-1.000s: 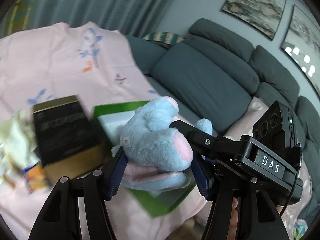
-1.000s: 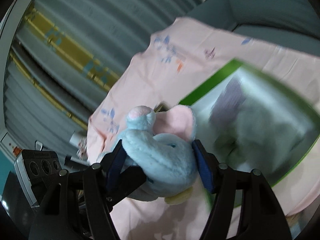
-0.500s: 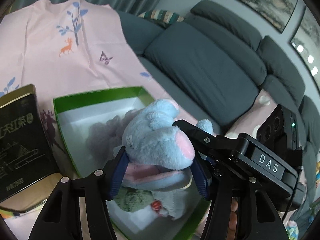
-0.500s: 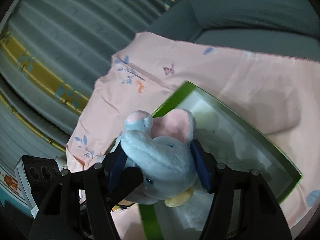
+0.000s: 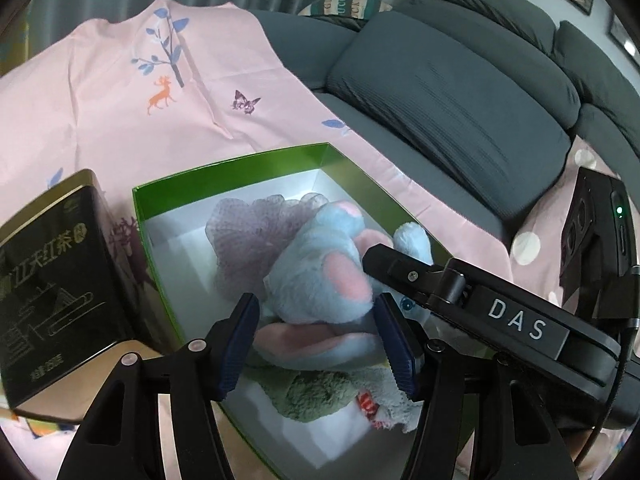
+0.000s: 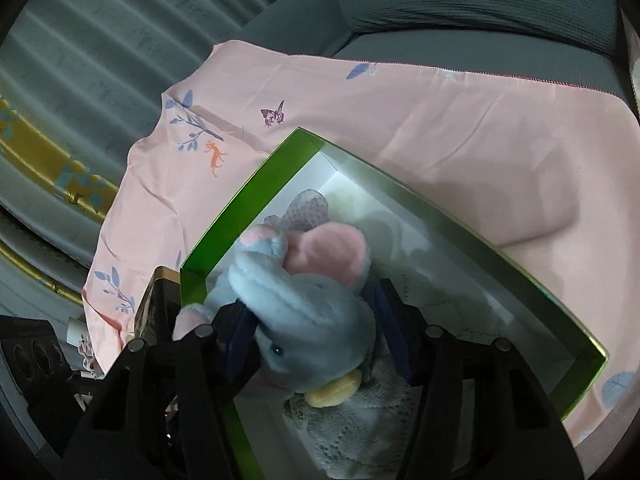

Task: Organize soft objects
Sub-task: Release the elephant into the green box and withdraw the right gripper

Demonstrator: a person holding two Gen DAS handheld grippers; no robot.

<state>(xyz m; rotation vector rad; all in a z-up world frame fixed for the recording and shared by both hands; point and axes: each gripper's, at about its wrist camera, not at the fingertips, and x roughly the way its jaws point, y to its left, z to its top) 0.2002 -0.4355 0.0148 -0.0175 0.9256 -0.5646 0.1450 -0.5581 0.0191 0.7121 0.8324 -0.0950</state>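
Two grippers carry one plush (image 5: 320,276) between them, over the green box (image 5: 224,168). Left gripper (image 5: 318,344): jaws half-wide, pads pressed into the toy's lower body. Right gripper (image 6: 316,336): jaws half-wide, clamped on the head; they have just been closing a little further, plush squeezed between them.

Step in hand, as I judge it: lowering the plush into the box. It hangs above the contents, not yet resting.

Box already holds a purple mesh puff (image 5: 256,220), a green towel (image 5: 316,396) and a pale knit cloth (image 6: 360,420). Box sits on a pink sheet (image 5: 120,120).

Next move calls for: set the toy down on the soft pile, let both jaws go together, lift clear of the box wall without snagging fur.

View differences: left wrist shows the pink foot pad, a dark tin (image 5: 56,288) just beside the box, the grey sofa (image 5: 460,100). Right wrist shows the toy's eye, yellow tusk, pink ear and the curtain (image 6: 100,60); the towel is mostly hidden there.
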